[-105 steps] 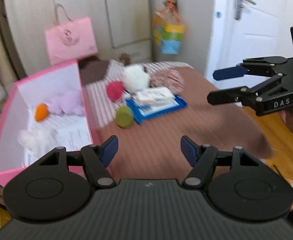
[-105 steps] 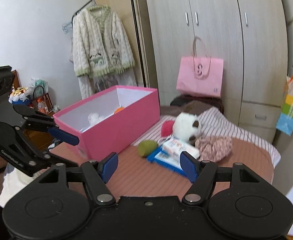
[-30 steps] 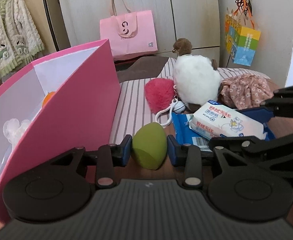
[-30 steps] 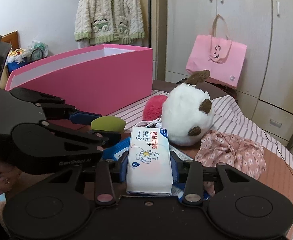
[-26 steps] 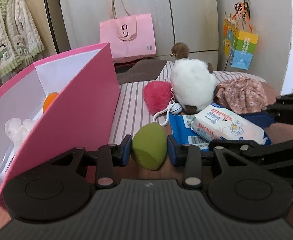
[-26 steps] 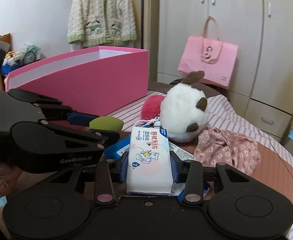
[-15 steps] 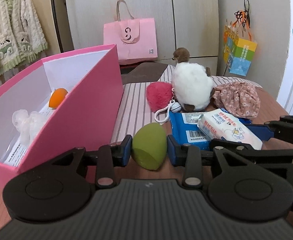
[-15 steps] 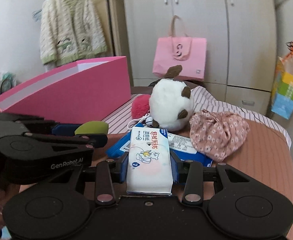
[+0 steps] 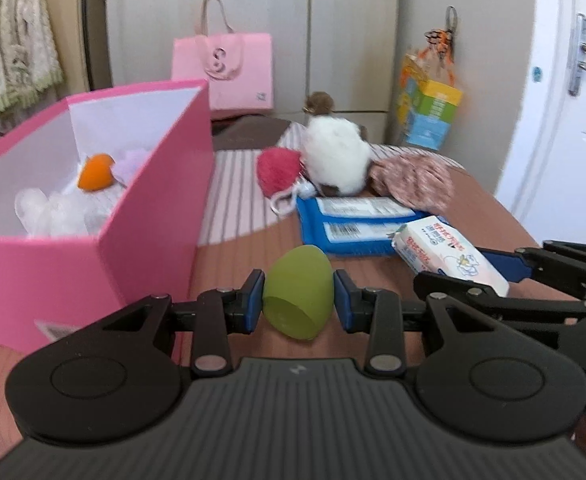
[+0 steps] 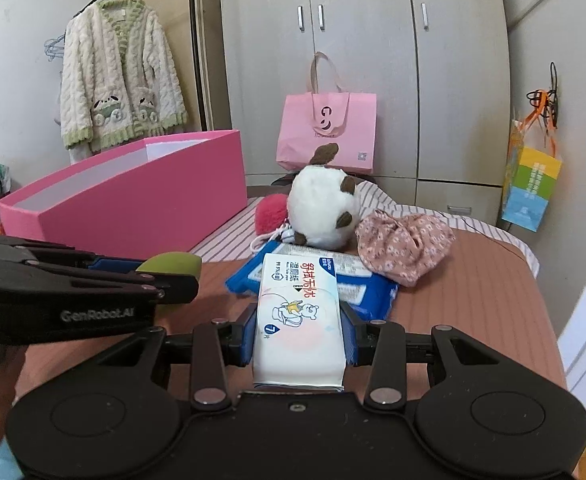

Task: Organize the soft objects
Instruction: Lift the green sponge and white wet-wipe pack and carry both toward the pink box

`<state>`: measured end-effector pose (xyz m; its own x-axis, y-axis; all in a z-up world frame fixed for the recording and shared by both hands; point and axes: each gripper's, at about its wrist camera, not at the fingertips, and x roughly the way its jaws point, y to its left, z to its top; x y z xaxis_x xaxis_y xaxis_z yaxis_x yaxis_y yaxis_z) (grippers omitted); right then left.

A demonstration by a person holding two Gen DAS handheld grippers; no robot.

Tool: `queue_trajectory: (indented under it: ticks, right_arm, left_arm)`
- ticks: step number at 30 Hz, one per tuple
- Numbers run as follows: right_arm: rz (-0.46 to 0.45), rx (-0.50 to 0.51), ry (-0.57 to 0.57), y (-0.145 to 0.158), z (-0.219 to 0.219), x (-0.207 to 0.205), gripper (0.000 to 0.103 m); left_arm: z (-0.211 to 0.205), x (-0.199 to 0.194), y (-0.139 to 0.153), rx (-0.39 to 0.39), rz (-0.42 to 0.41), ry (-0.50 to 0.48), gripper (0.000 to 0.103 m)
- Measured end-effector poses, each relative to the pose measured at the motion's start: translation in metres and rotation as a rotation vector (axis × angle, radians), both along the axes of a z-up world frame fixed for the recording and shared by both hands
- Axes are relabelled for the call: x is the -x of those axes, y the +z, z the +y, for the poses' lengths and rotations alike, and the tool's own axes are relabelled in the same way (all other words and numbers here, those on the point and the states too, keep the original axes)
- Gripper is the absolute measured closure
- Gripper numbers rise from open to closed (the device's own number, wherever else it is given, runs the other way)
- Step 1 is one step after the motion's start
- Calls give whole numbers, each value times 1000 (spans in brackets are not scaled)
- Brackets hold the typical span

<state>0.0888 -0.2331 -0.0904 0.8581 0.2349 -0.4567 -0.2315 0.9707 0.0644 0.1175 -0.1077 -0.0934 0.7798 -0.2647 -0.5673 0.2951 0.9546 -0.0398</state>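
My left gripper (image 9: 297,298) is shut on a green egg-shaped sponge (image 9: 297,296) and holds it above the table, right of the pink box (image 9: 149,216). The sponge also shows in the right wrist view (image 10: 171,263). My right gripper (image 10: 297,338) is shut on a white wet-wipes pack (image 10: 299,324), also seen in the left wrist view (image 9: 449,254). The pink box (image 10: 141,200) holds an orange ball (image 9: 95,172) and white and lilac fluffy items (image 9: 59,210).
On the table lie a blue wipes pack (image 9: 353,226), a white plush toy (image 10: 323,208), a red pom-pom keychain (image 9: 279,170) and a floral cloth pouch (image 10: 405,240). A pink tote bag (image 10: 327,132) stands behind. A door is at far right.
Both grippers have lifted and pulled back with the sponge and the wipes pack still held. The left view now looks down more into the pink box.
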Motion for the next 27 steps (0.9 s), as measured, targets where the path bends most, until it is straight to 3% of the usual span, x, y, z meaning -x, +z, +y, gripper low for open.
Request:
queue_trajectory:
  ticks: [13, 18, 27]
  right_arm:
    - [135, 10, 65, -3, -4, 31, 57]
    - [205, -14, 119, 1, 0, 32, 57]
    - [248, -44, 215, 13, 25, 39, 57]
  left_arm:
    - [34, 31, 6, 28, 182, -212, 67]
    - [52, 39, 15, 2, 181, -225, 67]
    - [95, 51, 20, -19, 222, -164, 67]
